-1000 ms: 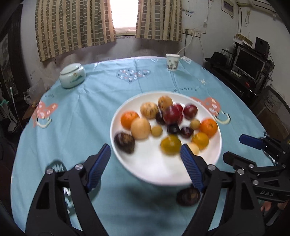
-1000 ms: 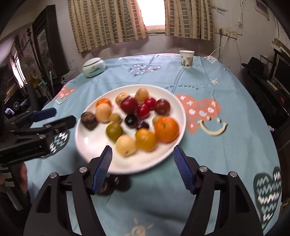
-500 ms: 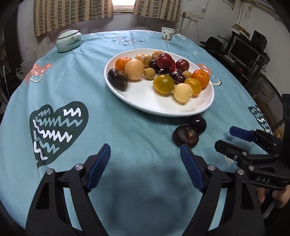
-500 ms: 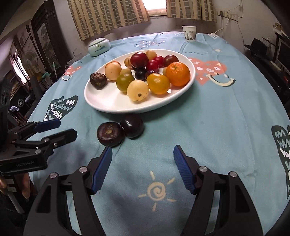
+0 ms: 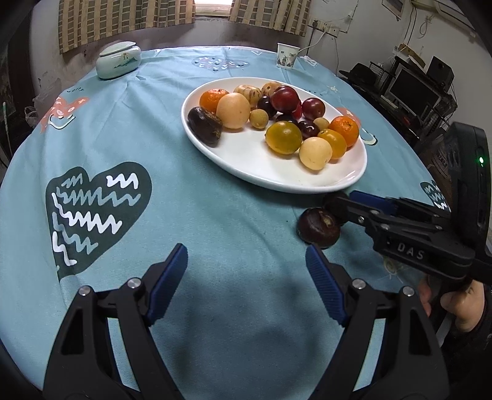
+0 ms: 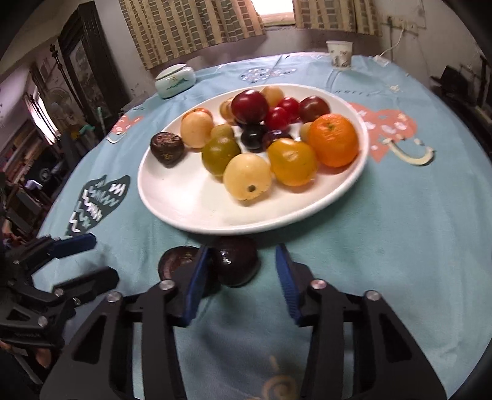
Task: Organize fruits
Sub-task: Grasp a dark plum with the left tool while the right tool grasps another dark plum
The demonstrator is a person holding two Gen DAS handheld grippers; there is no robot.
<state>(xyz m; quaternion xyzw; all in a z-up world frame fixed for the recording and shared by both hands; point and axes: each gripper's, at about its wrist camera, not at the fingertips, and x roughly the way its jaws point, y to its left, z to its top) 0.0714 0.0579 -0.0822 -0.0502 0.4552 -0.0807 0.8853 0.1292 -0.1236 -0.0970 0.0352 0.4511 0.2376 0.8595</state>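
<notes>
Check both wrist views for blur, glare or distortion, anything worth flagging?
Left wrist: sharp, strong fisheye bending of the table edge, soft shadow under the left gripper. Right wrist: slight motion blur on the plate and fruit, window blown out, right gripper blurred.

You had the plate (image 6: 190,215) of fruit mid-table, two loose fruits (image 6: 236,261) at its near rim, jar (image 5: 118,60) and cup (image 5: 286,55) by the far edge.
</notes>
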